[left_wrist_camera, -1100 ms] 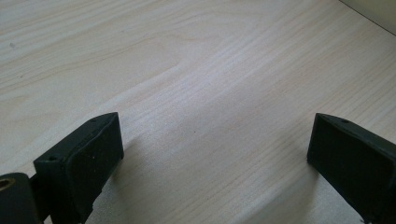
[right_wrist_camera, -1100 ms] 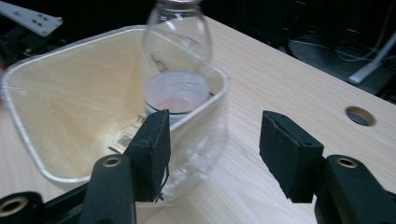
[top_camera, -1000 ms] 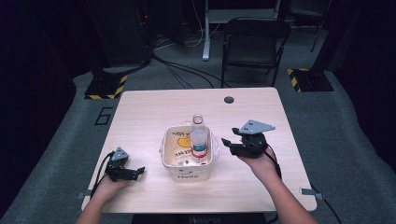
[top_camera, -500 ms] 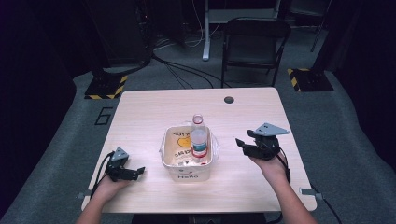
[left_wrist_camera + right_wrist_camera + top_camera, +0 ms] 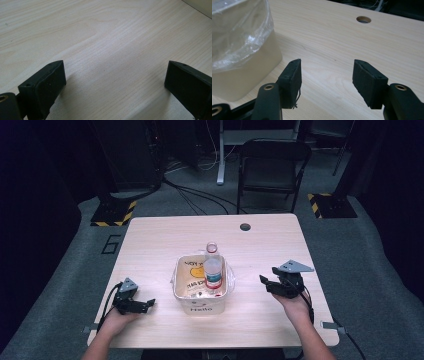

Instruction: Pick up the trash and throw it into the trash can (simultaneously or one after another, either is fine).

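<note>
Table [image 5: 150, 245]: bin [image 5: 201, 299] sitting mid-table, bottle [image 5: 212, 268] standing upright inside. Left gripper [image 5: 146, 304] resting near-left, jaws gaping wide, holding nothing. Right gripper [image 5: 265, 284] hovering right of bin, jaws parted, holding nothing.

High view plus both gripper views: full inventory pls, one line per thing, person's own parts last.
table: 1, light wood, centre of the high view
cable hole: 1, dark, far side of the table, right of centre
bin: 1, cream, "Hello" printed on its near wall, mid-table, clear plastic liner inside
bottle: 1, clear with red-and-blue label, upright in the bin toward its far right
yellow-printed bag: 1, white and yellow, in the bin left of the bottle
chair: 1, dark, beyond the table
left gripper: 1, black, near-left of the table, open, nothing between its jaws
right gripper: 1, black, right of the bin, open, nothing between its jaws
hands: 2, one on each gripper
</note>
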Demonstrator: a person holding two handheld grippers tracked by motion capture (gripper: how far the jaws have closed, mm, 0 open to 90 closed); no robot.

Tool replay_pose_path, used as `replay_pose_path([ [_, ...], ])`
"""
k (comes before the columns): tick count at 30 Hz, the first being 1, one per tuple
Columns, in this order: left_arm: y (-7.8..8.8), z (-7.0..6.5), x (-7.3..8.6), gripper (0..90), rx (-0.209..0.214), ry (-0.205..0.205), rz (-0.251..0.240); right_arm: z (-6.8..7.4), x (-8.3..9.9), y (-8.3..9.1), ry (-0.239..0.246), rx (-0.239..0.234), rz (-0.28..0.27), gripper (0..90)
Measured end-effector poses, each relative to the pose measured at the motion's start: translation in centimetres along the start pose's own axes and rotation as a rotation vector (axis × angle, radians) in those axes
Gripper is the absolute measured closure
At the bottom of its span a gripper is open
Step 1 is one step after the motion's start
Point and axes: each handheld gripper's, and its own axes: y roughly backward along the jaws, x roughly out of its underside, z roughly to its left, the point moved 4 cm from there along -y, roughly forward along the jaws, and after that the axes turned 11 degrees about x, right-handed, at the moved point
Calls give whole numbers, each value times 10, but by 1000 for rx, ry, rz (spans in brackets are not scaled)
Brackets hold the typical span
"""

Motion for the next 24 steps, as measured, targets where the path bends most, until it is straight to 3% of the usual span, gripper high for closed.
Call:
replay_pose_path([
  [13, 0, 0, 0, 33, 4, 0, 5, -5, 35, -16, -11, 30, 68, 395],
  [24, 1, 0, 0, 33, 4, 1, 6, -15, 56, -22, -62, 42, 114, 391],
])
